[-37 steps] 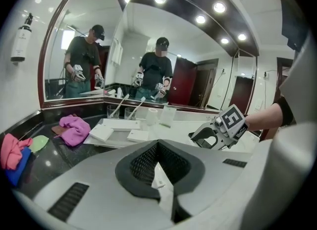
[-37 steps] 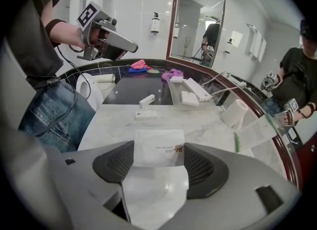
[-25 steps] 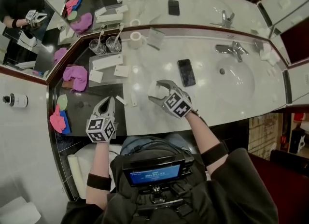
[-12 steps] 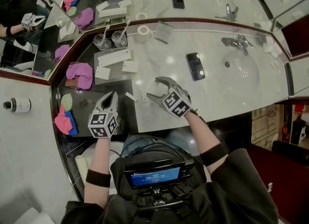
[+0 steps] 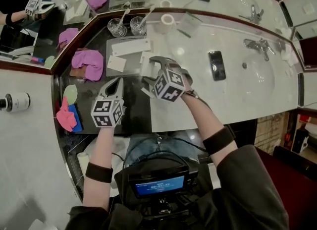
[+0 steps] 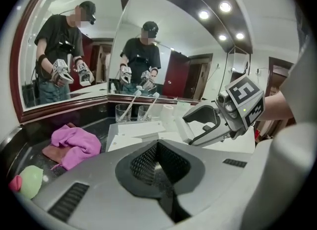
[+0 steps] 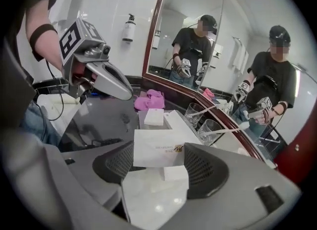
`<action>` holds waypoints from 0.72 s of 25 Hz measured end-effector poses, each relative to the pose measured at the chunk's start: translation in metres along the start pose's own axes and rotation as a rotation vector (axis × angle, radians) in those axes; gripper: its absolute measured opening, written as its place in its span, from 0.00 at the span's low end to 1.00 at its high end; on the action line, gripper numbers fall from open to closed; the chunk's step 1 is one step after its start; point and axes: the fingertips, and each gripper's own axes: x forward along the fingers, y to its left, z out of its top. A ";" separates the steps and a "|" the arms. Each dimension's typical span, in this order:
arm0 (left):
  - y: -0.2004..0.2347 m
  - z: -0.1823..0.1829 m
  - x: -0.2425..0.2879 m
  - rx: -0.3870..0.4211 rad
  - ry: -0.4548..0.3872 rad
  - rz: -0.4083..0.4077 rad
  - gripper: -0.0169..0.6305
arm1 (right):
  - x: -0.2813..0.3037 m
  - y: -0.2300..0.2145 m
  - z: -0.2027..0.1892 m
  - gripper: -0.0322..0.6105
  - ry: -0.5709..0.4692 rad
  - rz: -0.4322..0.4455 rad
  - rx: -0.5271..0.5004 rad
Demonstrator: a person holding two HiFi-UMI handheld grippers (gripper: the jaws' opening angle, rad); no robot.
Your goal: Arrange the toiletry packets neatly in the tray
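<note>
My right gripper (image 5: 148, 72) is shut on a flat white toiletry packet (image 7: 157, 147) with small print, held across its wide-set jaws. In the head view it hovers at the right edge of the grey tray (image 5: 110, 52). A long white packet (image 5: 131, 47) and a small one (image 5: 117, 64) lie in the tray. A smaller white packet (image 7: 176, 173) shows just under the held one; I cannot tell whether it is gripped too. My left gripper (image 5: 117, 82) is shut and empty, over the dark counter just in front of the tray.
Two glasses (image 5: 118, 26) holding toothbrushes stand behind the tray. A pink cloth (image 5: 88, 64) lies to its left. A black phone (image 5: 216, 65) lies on the marble counter beside the sink (image 5: 267, 78) and its faucet (image 5: 257, 45). Mirrors line the back and left.
My right gripper has carried the white packet left from the marble counter to the tray's edge and has rolled. My left gripper has moved forward toward the tray.
</note>
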 end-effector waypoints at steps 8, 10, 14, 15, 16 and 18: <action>0.034 0.000 0.025 -0.046 -0.013 0.006 0.03 | 0.061 -0.015 0.017 0.58 0.099 0.019 -0.156; 0.039 0.001 0.027 -0.055 -0.020 0.010 0.03 | 0.073 -0.017 0.016 0.58 0.121 0.031 -0.186; 0.047 -0.004 0.028 -0.074 -0.023 0.018 0.03 | 0.090 -0.014 0.012 0.58 0.156 0.050 -0.216; 0.048 -0.005 0.027 -0.077 -0.023 0.020 0.03 | 0.093 -0.014 0.011 0.58 0.164 0.053 -0.223; 0.050 -0.006 0.027 -0.081 -0.024 0.022 0.03 | 0.097 -0.013 0.010 0.58 0.171 0.055 -0.230; 0.053 -0.008 0.026 -0.087 -0.024 0.026 0.03 | 0.102 -0.013 0.008 0.58 0.185 0.059 -0.238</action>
